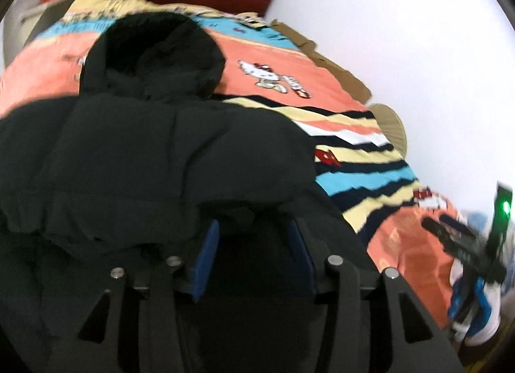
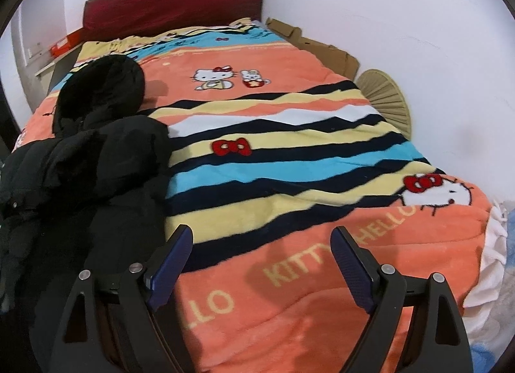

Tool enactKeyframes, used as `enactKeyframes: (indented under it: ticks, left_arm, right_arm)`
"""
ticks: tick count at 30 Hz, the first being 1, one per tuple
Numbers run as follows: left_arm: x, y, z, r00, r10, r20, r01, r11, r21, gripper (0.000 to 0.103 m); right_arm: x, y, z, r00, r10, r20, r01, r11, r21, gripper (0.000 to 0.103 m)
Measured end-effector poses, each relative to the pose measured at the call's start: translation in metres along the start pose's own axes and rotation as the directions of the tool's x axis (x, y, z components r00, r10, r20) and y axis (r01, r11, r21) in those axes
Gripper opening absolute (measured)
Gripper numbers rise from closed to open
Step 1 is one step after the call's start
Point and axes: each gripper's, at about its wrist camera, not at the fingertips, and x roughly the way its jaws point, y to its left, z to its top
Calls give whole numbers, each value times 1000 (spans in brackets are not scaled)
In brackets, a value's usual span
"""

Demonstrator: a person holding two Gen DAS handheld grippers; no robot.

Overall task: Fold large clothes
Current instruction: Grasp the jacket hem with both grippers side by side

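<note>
One black hooded jacket [image 2: 96, 160] on the blanket [image 2: 289, 160], long axis 6 to 12 o'clock, hood far | left gripper [image 1: 254, 244] nearer, hem fabric between its pads, grip uncertain | right gripper [image 2: 260, 263] spread wide, empty, jacket at its 9 o'clock.

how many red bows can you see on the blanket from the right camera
3. A loose red bow on the yellow stripe mid-blanket, one on the big cat face at the right edge, and a small one on the far cat. The black jacket may hide others.
</note>
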Motion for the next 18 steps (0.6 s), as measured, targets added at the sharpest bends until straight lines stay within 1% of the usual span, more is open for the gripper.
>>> enactKeyframes:
  ticks: [1,3,5,7,9,11,12,13,15,16,18]
  left_arm:
    - [-9,-3,1,999,32,16,-33,999,29,45]
    - [-28,2,6,994,99,53,-102,994,50,44]
    - [-44,16,11,978,187,92,-191,981,41,44]
    - [-57,38,18,950,286,125,-290,957,20,44]
    - [-65,68,26,921,367,134,-370,929,-5,44]
    - [-70,96,32,885,443,145,-444,896,-33,44]
    - [-72,106,35,869,470,152,-470,882,-42,44]
    - [-73,121,38,846,508,160,-506,861,-54,44]
    - [-71,138,42,815,554,168,-551,832,-68,44]
    - [-68,150,45,794,583,171,-579,811,-81,44]
    - [-61,166,48,773,612,169,-606,790,-93,44]
  right_arm:
    - [0,7,3,1000,16,-1,-16,1000,-11,87]
    - [-2,22,8,999,39,3,-39,999,-39,87]
    - [-3,41,15,998,61,13,-60,995,-74,87]
    - [-3,64,24,995,94,22,-91,989,-113,87]
    - [-1,95,35,990,138,29,-132,979,-153,87]
    - [2,125,46,984,178,32,-169,967,-190,87]
    - [4,145,52,978,204,34,-192,958,-214,87]
    - [5,160,56,974,223,37,-209,950,-232,87]
    - [9,194,66,962,270,45,-248,930,-270,87]
    - [12,207,70,957,286,49,-261,923,-284,87]
    - [20,238,77,947,317,53,-285,905,-316,87]
